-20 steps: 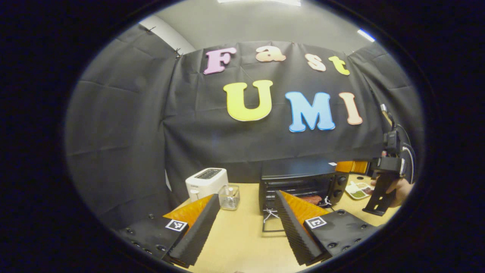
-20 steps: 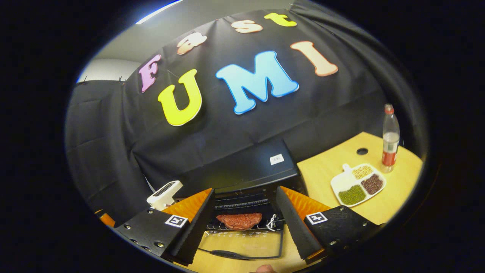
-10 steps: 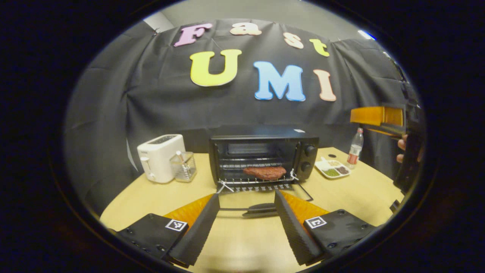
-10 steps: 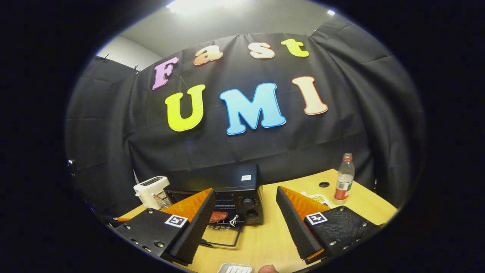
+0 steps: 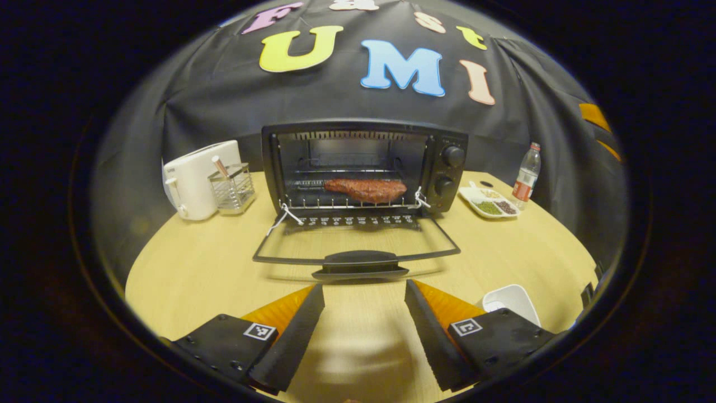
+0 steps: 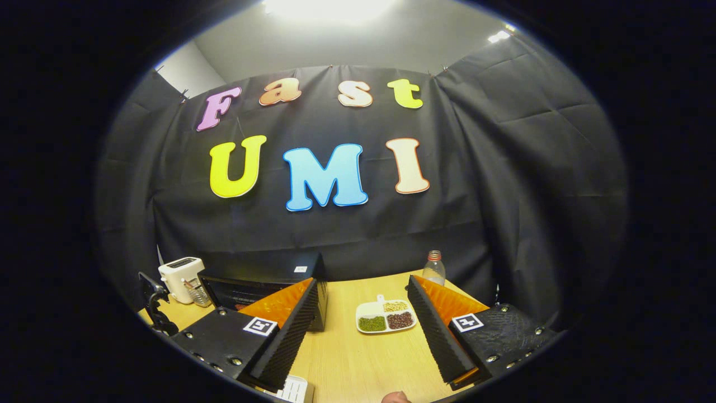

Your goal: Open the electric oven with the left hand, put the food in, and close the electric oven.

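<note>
Closing the door is, as I judge it, the step in hand: the meat [image 5: 366,190] already lies on the wire rack [image 5: 349,202] inside the electric oven [image 5: 363,168], and the glass door [image 5: 358,246] hangs fully down, flat over the table [image 5: 196,268], its handle [image 5: 359,263] at the near edge. To do it well, the left gripper [image 5: 363,313] should come in low, get under or around that handle near its middle, and swing the door up along its hinge arc rather than shoving it straight forward, so the light oven does not slide back on the table. The handle lies just ahead of the left gripper, centred between its fingers, which stand apart and hold nothing. A white tray [image 5: 512,302] sits beside its right finger. The right gripper [image 6: 363,336] is off to the oven's right, jaws apart and empty, facing a divided dish [image 6: 386,317] and a bottle [image 6: 433,268], well clear of the door's swing.
</note>
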A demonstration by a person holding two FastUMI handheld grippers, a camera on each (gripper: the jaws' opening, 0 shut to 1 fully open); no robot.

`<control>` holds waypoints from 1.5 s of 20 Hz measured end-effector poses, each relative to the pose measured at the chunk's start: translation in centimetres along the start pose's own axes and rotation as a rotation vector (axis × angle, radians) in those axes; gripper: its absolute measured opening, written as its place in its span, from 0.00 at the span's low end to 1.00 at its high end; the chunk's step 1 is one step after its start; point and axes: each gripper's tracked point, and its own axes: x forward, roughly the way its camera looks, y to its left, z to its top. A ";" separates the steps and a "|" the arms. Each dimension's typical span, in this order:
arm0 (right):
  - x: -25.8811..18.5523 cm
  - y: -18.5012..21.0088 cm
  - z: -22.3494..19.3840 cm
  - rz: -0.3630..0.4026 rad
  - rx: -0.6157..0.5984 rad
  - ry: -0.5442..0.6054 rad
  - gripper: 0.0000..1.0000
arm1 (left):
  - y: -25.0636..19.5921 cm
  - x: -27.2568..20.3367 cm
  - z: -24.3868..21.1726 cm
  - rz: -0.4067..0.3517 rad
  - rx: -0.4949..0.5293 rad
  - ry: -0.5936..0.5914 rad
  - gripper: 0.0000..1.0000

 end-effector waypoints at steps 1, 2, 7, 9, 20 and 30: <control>-0.5 -0.7 0.2 -0.018 -0.010 0.001 0.98 | -0.3 0.8 -0.4 0.002 0.009 0.021 0.98; -1.1 -0.8 0.0 -0.022 -0.013 0.008 0.97 | -0.4 1.4 -0.9 0.008 0.019 0.035 0.98; -3.1 -0.6 -0.5 -0.022 -0.057 0.035 0.97 | 0.0 3.5 -2.3 0.026 0.026 0.087 0.96; -3.5 0.1 -0.8 -0.002 -0.073 0.051 0.98 | 0.3 4.2 -2.0 0.037 0.034 0.077 0.92; -3.8 3.2 -0.3 0.106 -0.082 0.054 0.98 | 0.6 4.6 -0.7 0.056 0.033 0.042 0.95; -3.1 4.4 -0.9 0.160 -0.061 0.072 0.98 | 0.4 1.0 4.3 0.070 0.061 -0.088 0.97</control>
